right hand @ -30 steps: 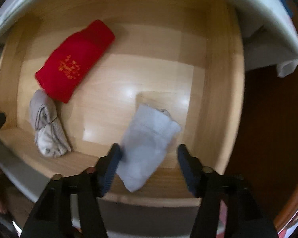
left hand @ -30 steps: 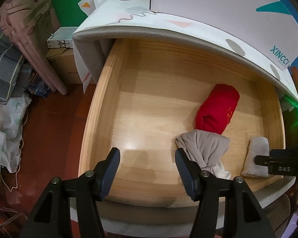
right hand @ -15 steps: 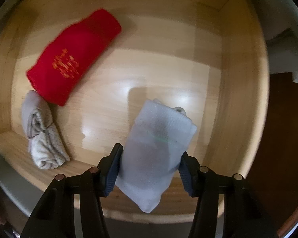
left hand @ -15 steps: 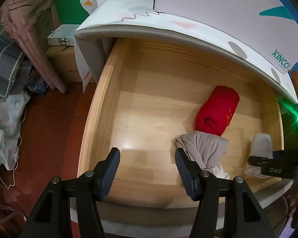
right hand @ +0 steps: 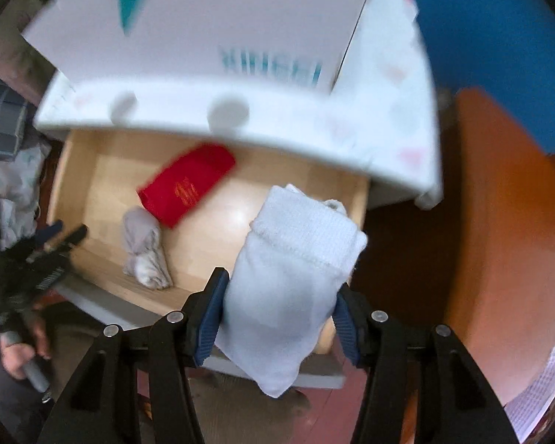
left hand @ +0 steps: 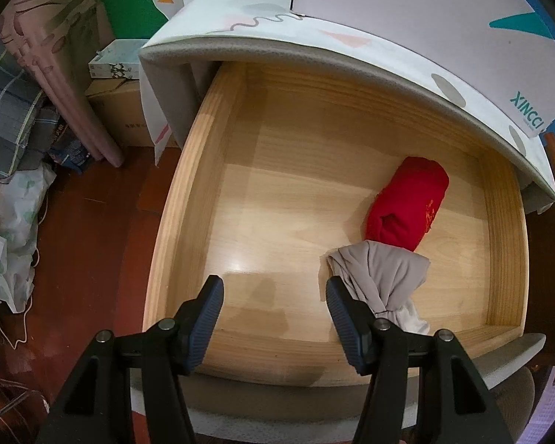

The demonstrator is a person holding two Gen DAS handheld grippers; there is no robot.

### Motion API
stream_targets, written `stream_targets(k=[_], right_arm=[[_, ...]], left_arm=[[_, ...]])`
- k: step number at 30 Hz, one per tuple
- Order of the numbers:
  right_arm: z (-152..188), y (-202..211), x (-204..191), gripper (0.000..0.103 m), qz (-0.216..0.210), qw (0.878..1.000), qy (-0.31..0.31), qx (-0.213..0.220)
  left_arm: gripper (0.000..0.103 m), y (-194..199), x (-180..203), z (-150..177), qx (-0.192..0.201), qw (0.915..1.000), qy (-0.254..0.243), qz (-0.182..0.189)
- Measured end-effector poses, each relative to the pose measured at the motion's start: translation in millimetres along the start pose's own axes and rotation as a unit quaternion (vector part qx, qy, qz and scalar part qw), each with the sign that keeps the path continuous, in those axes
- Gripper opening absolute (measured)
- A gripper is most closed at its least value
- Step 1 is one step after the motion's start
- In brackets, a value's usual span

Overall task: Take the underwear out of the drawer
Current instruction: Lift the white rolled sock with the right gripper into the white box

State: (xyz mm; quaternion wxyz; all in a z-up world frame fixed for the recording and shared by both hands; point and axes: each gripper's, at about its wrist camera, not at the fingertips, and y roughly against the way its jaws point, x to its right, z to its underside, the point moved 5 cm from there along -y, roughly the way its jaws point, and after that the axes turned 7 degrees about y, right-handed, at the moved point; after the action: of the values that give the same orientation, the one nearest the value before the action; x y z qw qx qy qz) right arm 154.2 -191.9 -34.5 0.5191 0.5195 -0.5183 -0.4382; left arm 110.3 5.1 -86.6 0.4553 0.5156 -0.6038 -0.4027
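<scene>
Right wrist view: right claw (right hand: 279, 318) clamped on white folded underwear (right hand: 292, 270), lifted above the drawer (right hand: 92, 170)
Left wrist view: left claw (left hand: 273, 305) half open, nothing between its pads, over the drawer's front edge
Drawer contents: red roll (left hand: 407, 209) touching beige bundle (left hand: 381, 277), near the right wall
Worktop (left hand: 351, 29): patterned cover, white XINCCI box (left hand: 462, 37) on it

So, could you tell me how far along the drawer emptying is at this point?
Done: the wooden drawer stands open. In hand: the right gripper is clamped on the white folded piece, lifted above the drawer. Left: the red roll and grey bundle lie inside; the left gripper is open.
</scene>
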Motion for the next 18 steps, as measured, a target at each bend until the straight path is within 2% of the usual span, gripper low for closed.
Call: stream_targets(k=[4,7,13,18], right_arm=[[-42,54,17,0.05,-0.002,0.998,-0.002,0.059],[-76,77,20,0.05,-0.003,0.995,-0.008,0.098],[-144,72,13,0.05,0.013,0.993,-0.007,0.12],[-184,39,3,0.051,0.02,0.995,-0.003,0.098]], left_arm=[[0.059,2,1,0,0.006,1.0,-0.003,-0.002],[0.059,3,2,1,0.006,1.0,-0.004,-0.002],[0.059,2,-1,0,0.003,1.0,0.004,0.004],[0.059,1,-1,-1,0.0,0.9999,0.009,0.008]])
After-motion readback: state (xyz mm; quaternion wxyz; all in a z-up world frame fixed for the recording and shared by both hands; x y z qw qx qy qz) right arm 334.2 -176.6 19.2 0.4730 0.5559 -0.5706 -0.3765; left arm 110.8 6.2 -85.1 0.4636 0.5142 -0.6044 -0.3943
